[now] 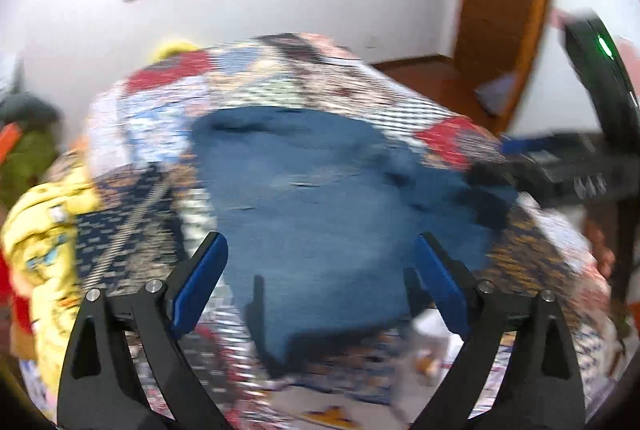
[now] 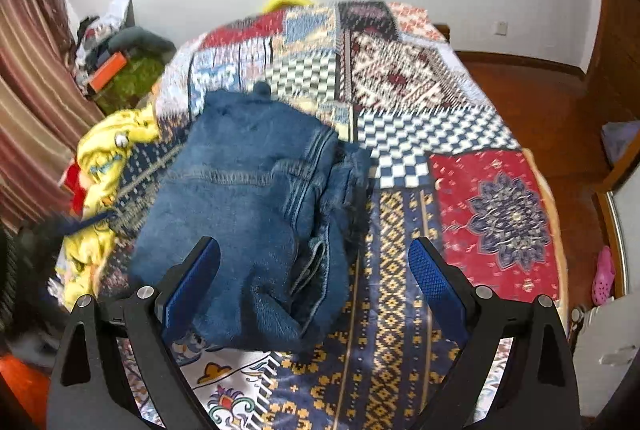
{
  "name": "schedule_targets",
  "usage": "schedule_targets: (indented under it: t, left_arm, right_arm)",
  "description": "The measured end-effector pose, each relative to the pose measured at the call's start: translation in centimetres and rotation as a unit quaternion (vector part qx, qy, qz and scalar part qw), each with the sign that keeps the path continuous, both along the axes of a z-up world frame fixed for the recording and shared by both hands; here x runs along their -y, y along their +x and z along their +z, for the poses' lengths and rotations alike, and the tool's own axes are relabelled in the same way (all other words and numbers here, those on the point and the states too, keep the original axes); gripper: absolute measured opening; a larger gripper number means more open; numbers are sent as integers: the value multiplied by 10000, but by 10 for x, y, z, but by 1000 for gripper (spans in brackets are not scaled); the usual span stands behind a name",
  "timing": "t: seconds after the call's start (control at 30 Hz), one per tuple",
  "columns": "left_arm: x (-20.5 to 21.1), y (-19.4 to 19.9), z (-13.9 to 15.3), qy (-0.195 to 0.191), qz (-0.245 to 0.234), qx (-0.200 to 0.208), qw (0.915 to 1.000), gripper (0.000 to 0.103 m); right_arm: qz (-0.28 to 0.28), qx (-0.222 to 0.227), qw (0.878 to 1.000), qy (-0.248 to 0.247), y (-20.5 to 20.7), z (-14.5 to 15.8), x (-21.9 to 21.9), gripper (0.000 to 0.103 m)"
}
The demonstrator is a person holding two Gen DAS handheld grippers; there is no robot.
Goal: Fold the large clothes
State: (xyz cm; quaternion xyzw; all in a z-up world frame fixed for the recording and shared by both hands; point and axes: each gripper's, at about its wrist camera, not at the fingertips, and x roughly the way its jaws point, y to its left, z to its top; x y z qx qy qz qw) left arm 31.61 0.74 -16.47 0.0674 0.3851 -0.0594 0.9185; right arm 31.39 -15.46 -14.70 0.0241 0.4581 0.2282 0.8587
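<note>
Left wrist view, blurred: left claw (image 1: 320,254) is gaping wide, gripping nothing. Jeans (image 1: 320,198) are lying folded on the patchwork bedspread (image 1: 140,158), right ahead of the fingers and showing between them, not touching the pads.

Right wrist view: right claw (image 2: 314,258) is also standing wide, empty. Jeans (image 2: 256,198) are sitting ahead-left, partly behind the left finger (image 2: 192,282); yellow garment (image 2: 100,158) is lying further left.
</note>
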Motion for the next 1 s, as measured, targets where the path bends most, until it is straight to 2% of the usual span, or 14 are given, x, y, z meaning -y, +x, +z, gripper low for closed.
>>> schedule_targets:
  t: [0.13,0.23,0.47,0.6,0.7,0.9,1.0]
  left_arm:
    - [-31,13,-25,97,485,-414,9979,94]
    - [-44,15,-47,94,600,-743,9954,95]
    - [-48,-9,-70,-209,598,-635,9960,96]
    - [-49,-18,-70,-316,692,-581,9954,96]
    - [-50,-23,-65,-309,648,-608,9956,95]
    - [-50,-35,-46,256,556,-405,9973,95]
    - [-58,-33,-35,314,628,-255,9972,95]
  right_arm:
    - [-125,-248,9992,-271,4,-31,-1,94]
    - [-238,-402,9987,-187,2,-46,12,94]
    - [-404,-567,9975,-79,-14,-77,26,95]
    - [-451,-639,9969,49,-20,-76,30,95]
    - [-403,-596,9973,-123,-24,-71,28,95]
    - [-124,-324,9981,-504,-30,-52,21,97]
    - [-24,-190,9987,-467,-29,-41,20,97]
